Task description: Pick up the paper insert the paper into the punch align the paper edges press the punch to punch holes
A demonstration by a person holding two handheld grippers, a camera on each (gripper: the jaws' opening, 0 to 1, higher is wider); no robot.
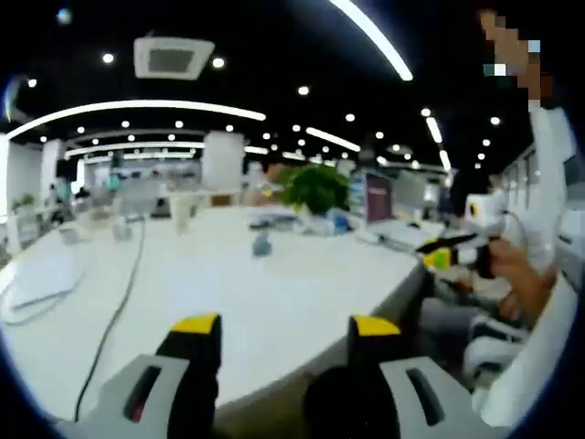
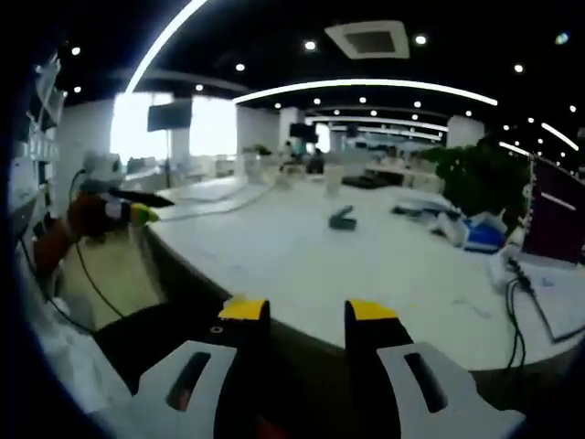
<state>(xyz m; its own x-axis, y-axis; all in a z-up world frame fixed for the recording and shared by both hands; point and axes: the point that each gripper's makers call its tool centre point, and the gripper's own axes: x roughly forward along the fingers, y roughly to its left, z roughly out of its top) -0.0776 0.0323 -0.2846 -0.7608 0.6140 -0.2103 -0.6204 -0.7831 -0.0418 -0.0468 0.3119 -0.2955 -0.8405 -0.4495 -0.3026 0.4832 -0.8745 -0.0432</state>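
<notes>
Left gripper point(image 1: 285, 329): jaws apart, empty, at near desk point(image 1: 274, 293) edge. Right gripper point(image 2: 308, 315): likewise open, empty. Punch point(image 2: 342, 218): small, dark, far mid-desk; likely rigid, heavy. Paper point(image 1: 41, 279): left, flat; likely thin, floppy; pinch by an edge.

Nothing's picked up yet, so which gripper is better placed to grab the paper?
Probably the left gripper: the paper lies on its side, and its fingers are open and empty.

Bright ceiling strips point(image 1: 375, 37) and spots | glare on white table point(image 1: 274, 293) | soft blur | edges bowed
</notes>
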